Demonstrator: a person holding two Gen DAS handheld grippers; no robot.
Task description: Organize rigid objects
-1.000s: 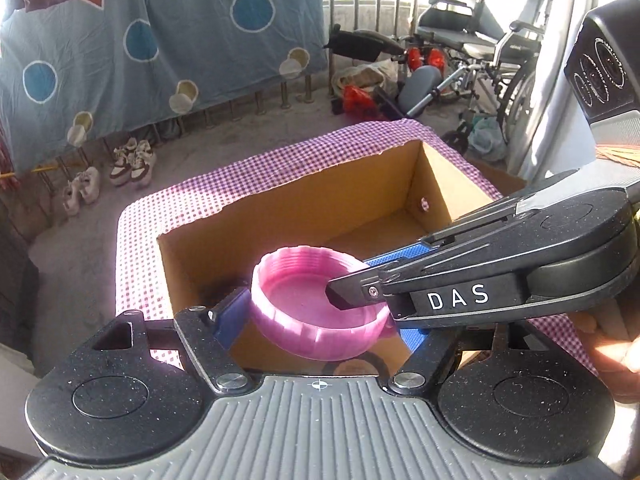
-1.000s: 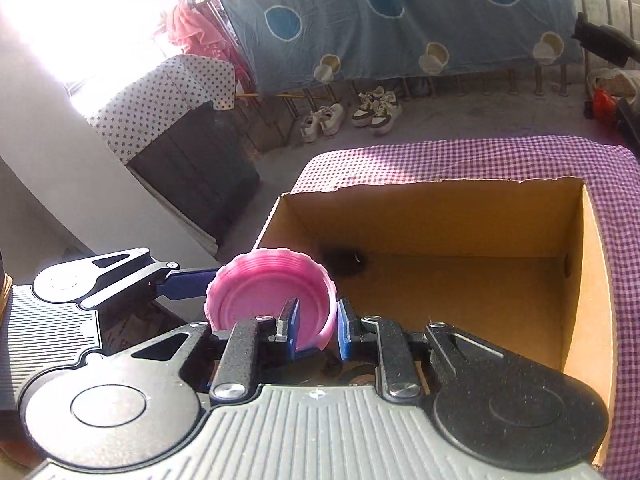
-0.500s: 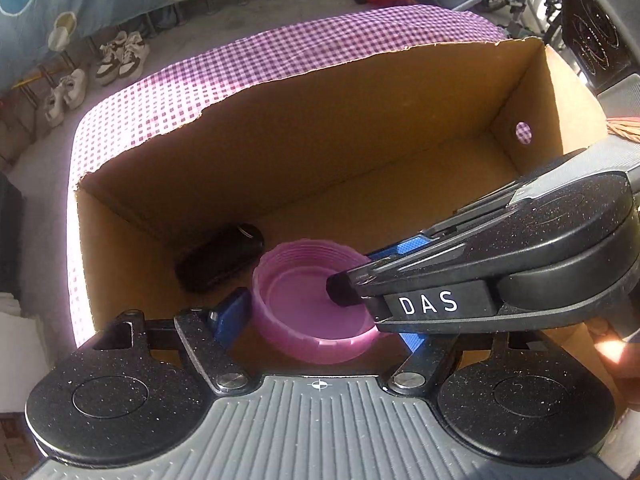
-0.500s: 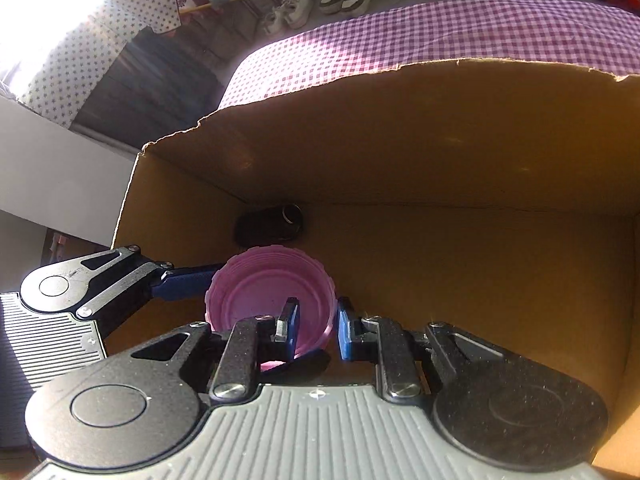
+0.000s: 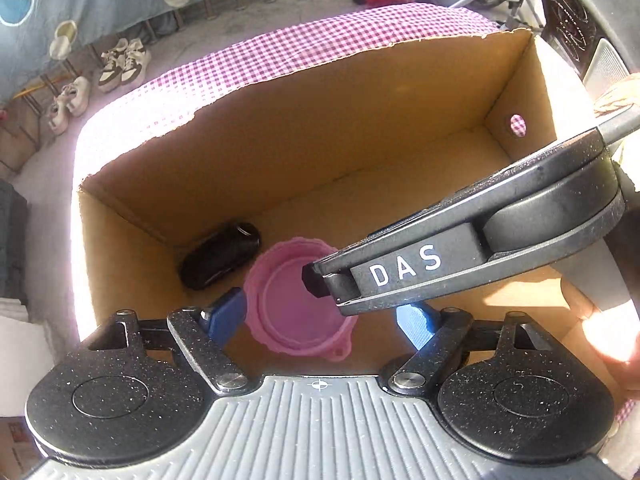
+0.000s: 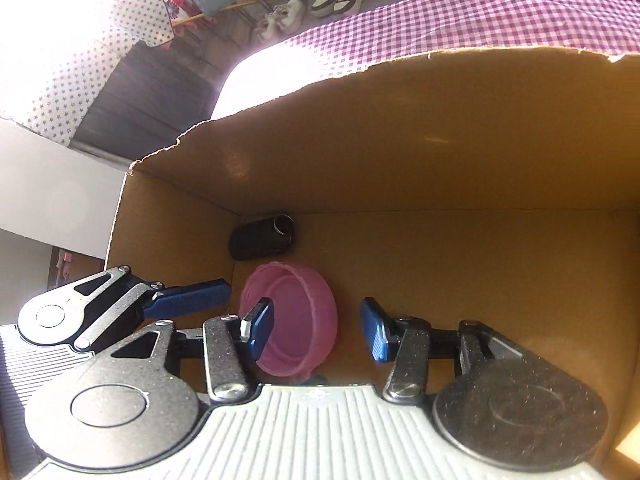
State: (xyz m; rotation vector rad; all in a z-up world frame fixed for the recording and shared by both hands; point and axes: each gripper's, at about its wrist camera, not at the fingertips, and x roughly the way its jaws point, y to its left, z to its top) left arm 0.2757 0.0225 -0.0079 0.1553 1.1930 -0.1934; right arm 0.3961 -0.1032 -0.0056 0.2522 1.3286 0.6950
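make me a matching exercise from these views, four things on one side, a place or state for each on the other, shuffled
Things:
1. pink lid
2. black case
3. right gripper
4. checkered cloth

Places or states:
A. under the cardboard box
B. in the box's far left corner
C. open, fingers spread
D. on the box floor, hollow side up

Pairs: 1-D, 2-B, 3-C, 4-A
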